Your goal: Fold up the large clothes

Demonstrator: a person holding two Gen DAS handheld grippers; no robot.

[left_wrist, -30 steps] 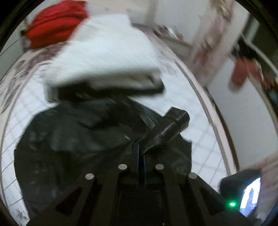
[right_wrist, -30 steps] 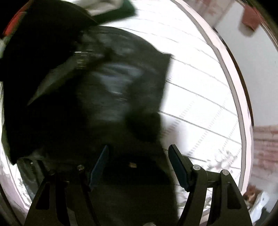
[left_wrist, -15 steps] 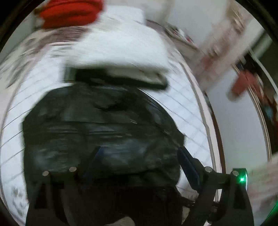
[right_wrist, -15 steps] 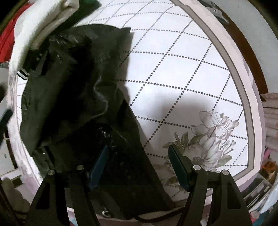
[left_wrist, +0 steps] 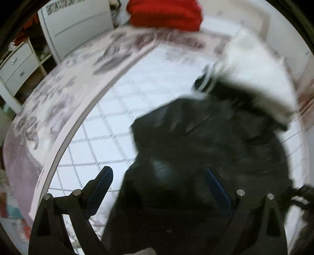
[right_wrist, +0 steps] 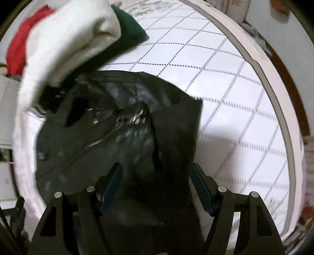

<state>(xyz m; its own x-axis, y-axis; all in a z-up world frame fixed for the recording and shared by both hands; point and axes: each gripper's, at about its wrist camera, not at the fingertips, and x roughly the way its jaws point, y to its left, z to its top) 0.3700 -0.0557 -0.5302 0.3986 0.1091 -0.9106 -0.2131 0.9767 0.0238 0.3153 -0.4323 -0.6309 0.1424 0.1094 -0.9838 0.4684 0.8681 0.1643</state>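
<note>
A black, shiny, leather-like jacket (left_wrist: 206,149) lies in a rumpled heap on a bed covered by a white quilted bedspread with a dotted diamond grid and a flowered pink border (left_wrist: 109,109). In the right wrist view the jacket (right_wrist: 121,125) shows metal zips or buckles near its middle, and one flap reaches toward the bed's far pink edge.

The left gripper (left_wrist: 159,182) hangs over the jacket's near side with its jaws opening, wide apart; the blue-padded left finger is over bare bedspread, the right one over black cloth, and nothing is pinched between them. The right gripper (right_wrist: 156,176) points down at the jacket with its fingers apart, dark cloth below the gap, the pads not pressing on it.

A folded white fleecy garment (right_wrist: 64,45) lies against the jacket's far edge and overlaps it, with a dark green piece (right_wrist: 129,33) under it. Beyond that sits a red folded garment (left_wrist: 164,13) at the bed's far end. A white drawer unit (left_wrist: 17,66) stands off the bed's left side. Both views are blurred.
</note>
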